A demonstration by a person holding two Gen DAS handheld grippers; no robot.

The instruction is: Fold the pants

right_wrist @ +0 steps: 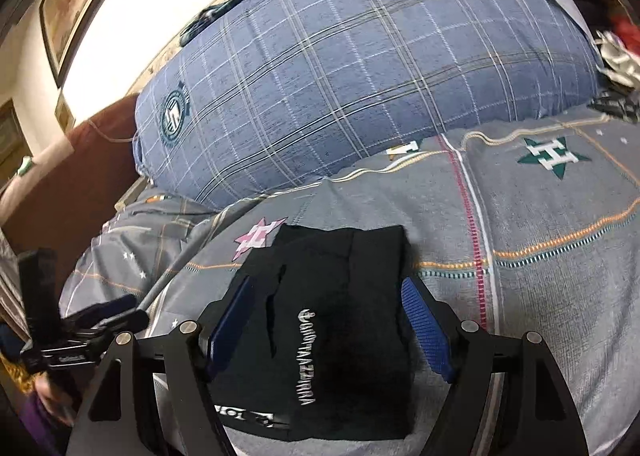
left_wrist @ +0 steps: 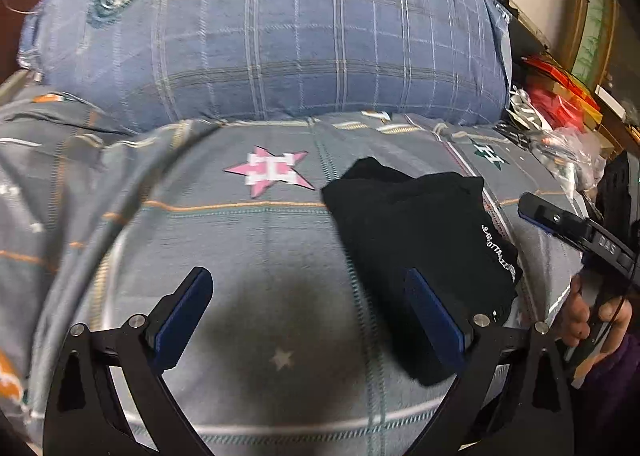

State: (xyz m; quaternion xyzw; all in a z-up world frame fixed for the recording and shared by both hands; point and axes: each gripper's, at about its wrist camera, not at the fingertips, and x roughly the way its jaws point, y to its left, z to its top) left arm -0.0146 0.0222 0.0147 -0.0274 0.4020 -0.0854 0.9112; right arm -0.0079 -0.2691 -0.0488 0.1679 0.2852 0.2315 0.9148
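The black pants point(left_wrist: 416, 232) lie folded into a compact bundle on the grey bedspread point(left_wrist: 256, 240), white lettering on top. My left gripper point(left_wrist: 310, 296) is open and empty, just left of the bundle; its right finger overlaps the bundle's near edge. The right gripper point(left_wrist: 560, 220) shows at the far right of the left wrist view, beside the bundle. In the right wrist view the pants point(right_wrist: 336, 320) sit between the open fingers of my right gripper point(right_wrist: 328, 308), which holds nothing. The left gripper point(right_wrist: 100, 316) shows at the left edge there.
A large blue plaid pillow point(left_wrist: 280, 36) lies across the back of the bed. Cluttered red and plastic items point(left_wrist: 560, 112) pile at the right beside the bed. A brown headboard point(right_wrist: 80, 176) and framed pictures point(right_wrist: 76, 4) are at the left in the right wrist view.
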